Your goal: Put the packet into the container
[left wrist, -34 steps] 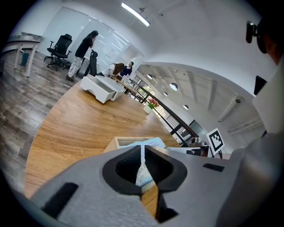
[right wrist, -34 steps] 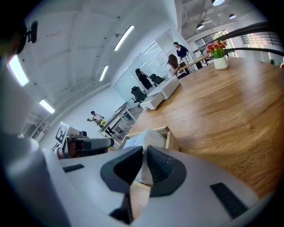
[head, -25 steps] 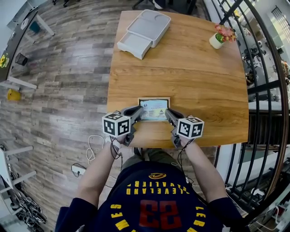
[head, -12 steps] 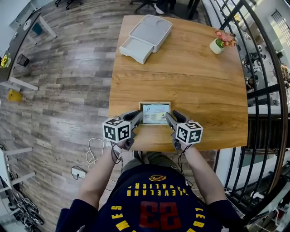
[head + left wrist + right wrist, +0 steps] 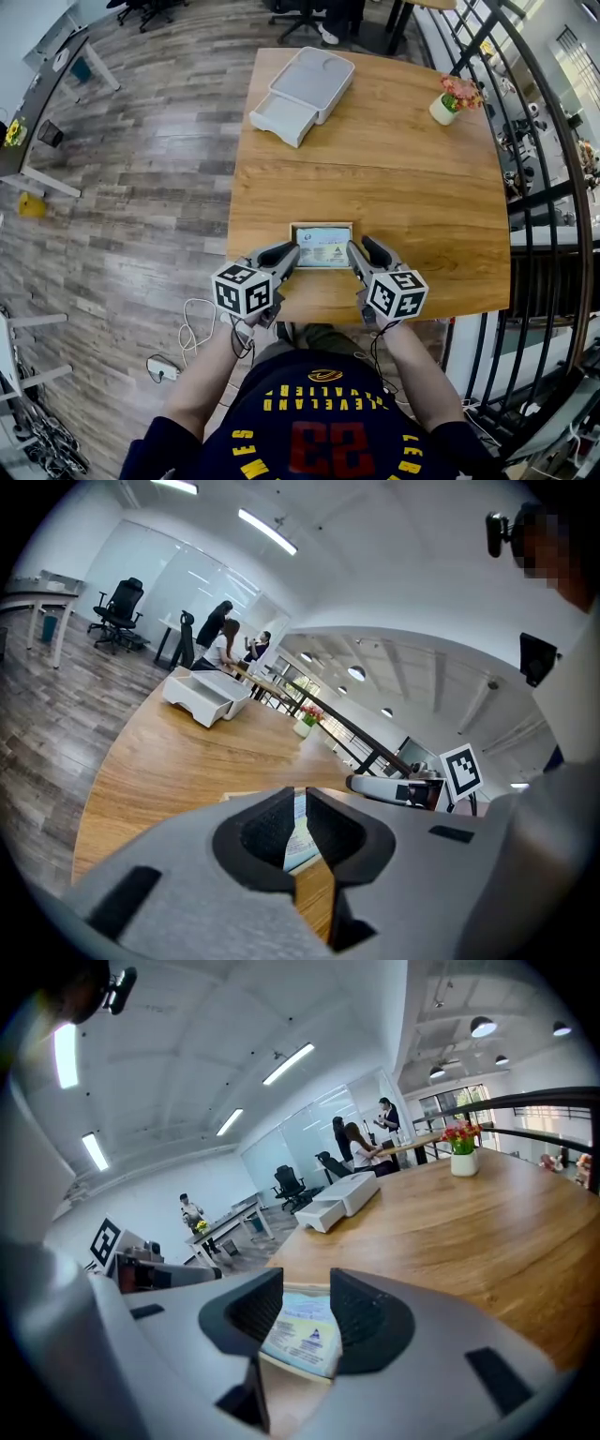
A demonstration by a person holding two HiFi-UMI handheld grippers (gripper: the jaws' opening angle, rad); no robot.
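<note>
Head view: packet (image 5: 322,247) lies flat, printed face up, inside the shallow wooden container (image 5: 322,225) at the 6 o'clock edge of the table (image 5: 375,169). Its long axis runs along the 9–3 line, parallel to the near table edge. My left gripper (image 5: 291,250) sits at the packet's 8 o'clock, tips just beside the container's short end. My right gripper (image 5: 359,246) sits at its 4 o'clock, just beside the other end. White drawer box (image 5: 302,82) at 11 o'clock of the packet, flower pot (image 5: 448,97) at 1 o'clock, both well apart from it. Left gripper view: left gripper (image 5: 300,794) jaws drawn almost together, only a thin slit, nothing clamped. A sliver of packet (image 5: 299,836) shows beyond the slit, container rim (image 5: 239,796) to its 9 o'clock; drawer box (image 5: 206,697) and flower pot (image 5: 305,726) farther up the table. Right gripper view: right gripper (image 5: 307,1279) jaws stand apart and have just been opening. The packet (image 5: 302,1330) shows in the gap between them, but the pads do not press it; it rests in the container (image 5: 291,1365). Drawer box (image 5: 342,1202) at 12 o'clock, flower pot (image 5: 462,1157) at 2 o'clock.
</note>
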